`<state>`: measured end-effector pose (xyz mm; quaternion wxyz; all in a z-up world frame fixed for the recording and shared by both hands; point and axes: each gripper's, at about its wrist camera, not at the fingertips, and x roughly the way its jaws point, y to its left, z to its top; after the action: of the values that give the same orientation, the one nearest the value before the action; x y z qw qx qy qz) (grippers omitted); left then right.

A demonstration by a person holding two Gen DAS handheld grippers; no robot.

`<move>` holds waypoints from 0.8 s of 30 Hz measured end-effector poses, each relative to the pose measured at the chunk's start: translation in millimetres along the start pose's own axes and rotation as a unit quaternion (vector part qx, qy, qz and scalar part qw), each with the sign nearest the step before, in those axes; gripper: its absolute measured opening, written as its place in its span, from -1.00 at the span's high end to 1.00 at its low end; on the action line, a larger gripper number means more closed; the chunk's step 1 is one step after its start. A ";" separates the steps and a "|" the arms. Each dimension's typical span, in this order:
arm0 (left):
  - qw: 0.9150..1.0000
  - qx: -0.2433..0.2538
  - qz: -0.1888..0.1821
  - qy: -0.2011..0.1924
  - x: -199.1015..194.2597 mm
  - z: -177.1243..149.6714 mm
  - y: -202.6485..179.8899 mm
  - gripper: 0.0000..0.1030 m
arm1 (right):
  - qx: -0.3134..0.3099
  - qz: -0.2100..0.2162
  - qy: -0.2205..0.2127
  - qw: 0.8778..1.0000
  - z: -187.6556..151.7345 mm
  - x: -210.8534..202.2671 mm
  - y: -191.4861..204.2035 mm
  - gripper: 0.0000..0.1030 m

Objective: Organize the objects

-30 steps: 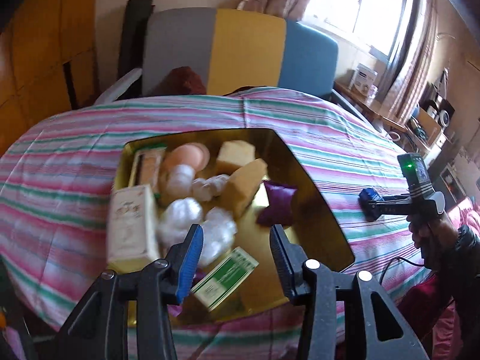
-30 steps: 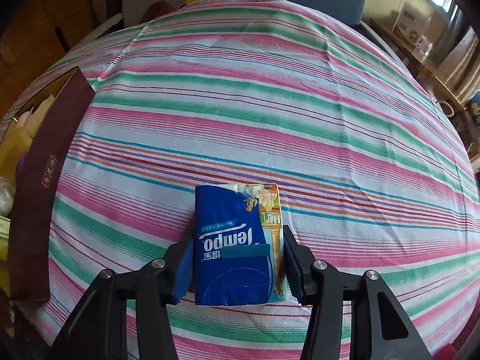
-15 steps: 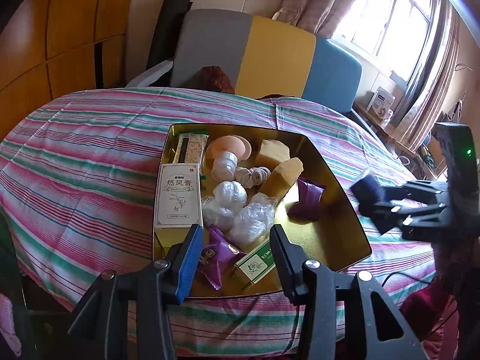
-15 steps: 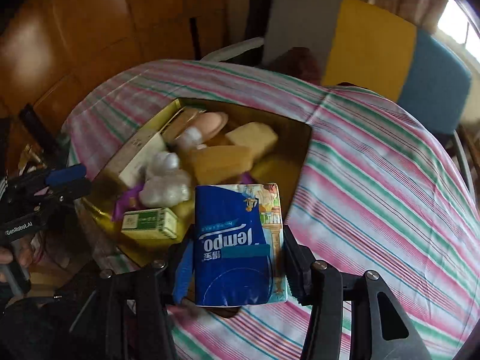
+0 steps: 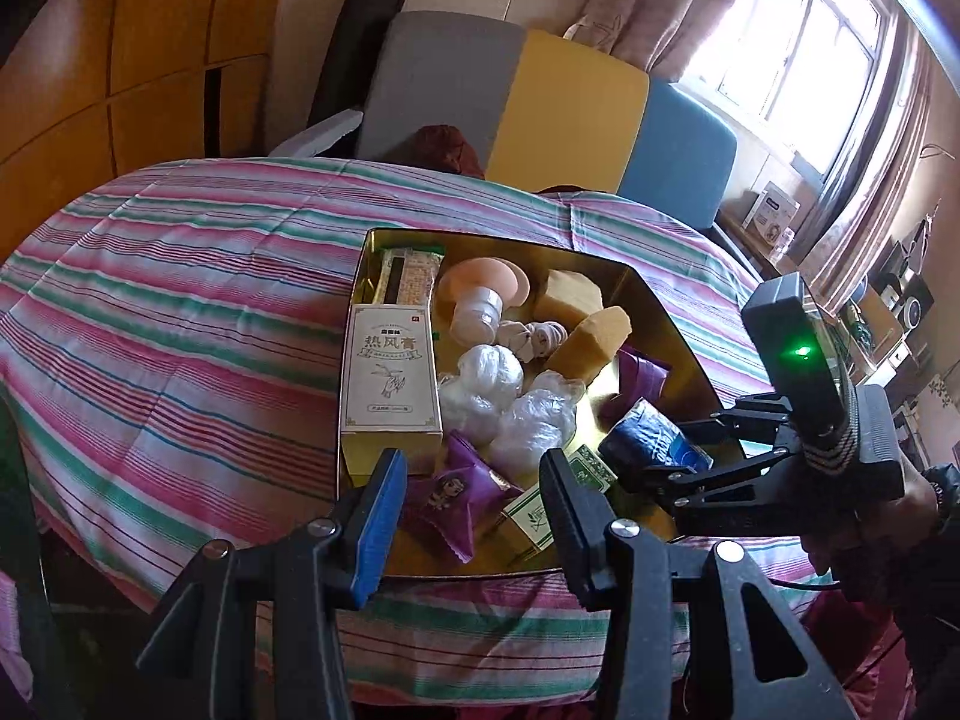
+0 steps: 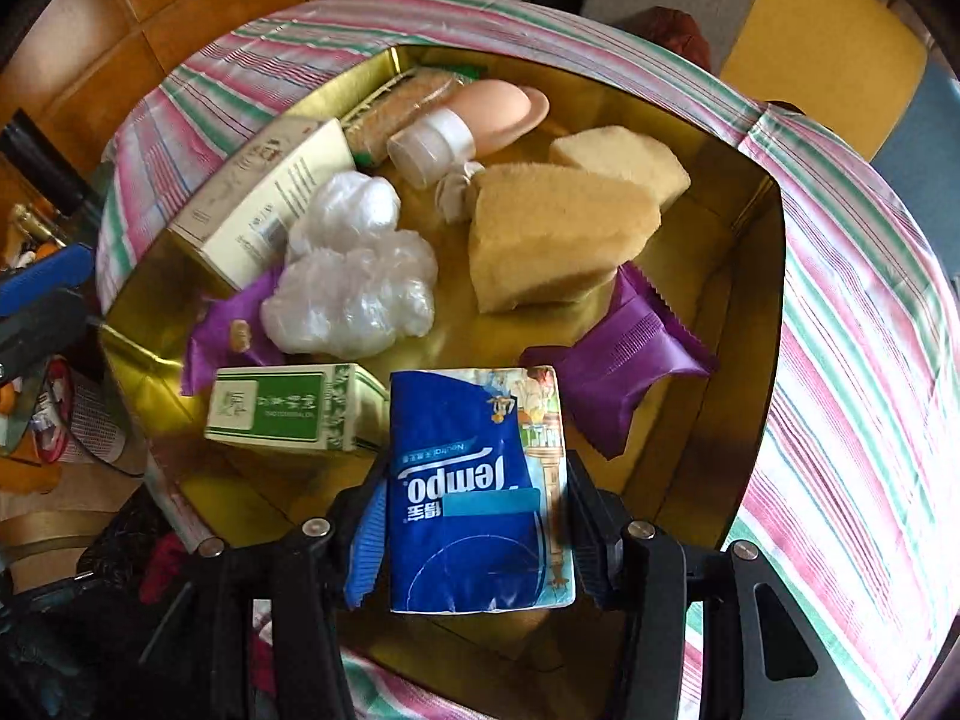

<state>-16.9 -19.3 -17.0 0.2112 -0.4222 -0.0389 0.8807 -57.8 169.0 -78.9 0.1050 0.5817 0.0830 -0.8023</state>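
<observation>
A gold tin box (image 5: 672, 324) (image 6: 750, 276) sits on the striped tablecloth and holds several small items: a white carton (image 5: 390, 369), yellow sponges (image 6: 558, 234), plastic-wrapped balls (image 6: 354, 294), purple sachets (image 6: 630, 372) and a green-and-white box (image 6: 288, 411). My right gripper (image 6: 474, 534) is shut on a blue Tempo tissue pack (image 6: 474, 492) and holds it over the box's near right part; it also shows in the left wrist view (image 5: 651, 447). My left gripper (image 5: 474, 504) is open and empty at the box's front edge.
The round table with the pink and green striped cloth (image 5: 180, 300) stands before a grey, yellow and blue sofa (image 5: 540, 102). Wooden cabinets (image 5: 150, 60) are at the left. A window and shelves with clutter (image 5: 840, 90) are at the right.
My right gripper has carried the tissue pack from the bare tablecloth to over the gold box and lower into it. My left gripper has drawn back a little from the box.
</observation>
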 end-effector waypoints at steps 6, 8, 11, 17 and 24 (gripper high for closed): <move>1.000 0.003 0.012 -0.001 1.2 -1.2 -0.7 0.03 | 0.006 -0.006 0.003 1.000 -1.4 7.4 0.6 -0.04; 1.000 0.003 0.014 -0.001 0.5 -1.7 -0.7 0.01 | 0.010 -0.004 0.000 1.000 -2.5 7.3 0.4 -0.06; 1.000 0.007 0.021 -0.006 -1.4 -1.2 -2.4 0.00 | 0.018 -0.007 -0.007 1.000 -4.4 5.8 -0.7 -0.12; 0.999 0.014 0.045 -0.017 -7.1 0.9 -7.3 -0.05 | 0.039 -0.004 -0.035 0.999 -11.6 -6.9 -2.0 -0.32; 0.997 0.017 0.068 -0.025 -12.0 1.2 -10.6 -0.09 | 0.061 -0.014 -0.079 0.995 -25.8 -27.3 4.8 -0.47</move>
<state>-7.6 -14.4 -4.9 0.1566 -0.3982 0.0000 0.9038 -24.7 172.9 -61.0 0.0642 0.5205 0.0330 -0.8508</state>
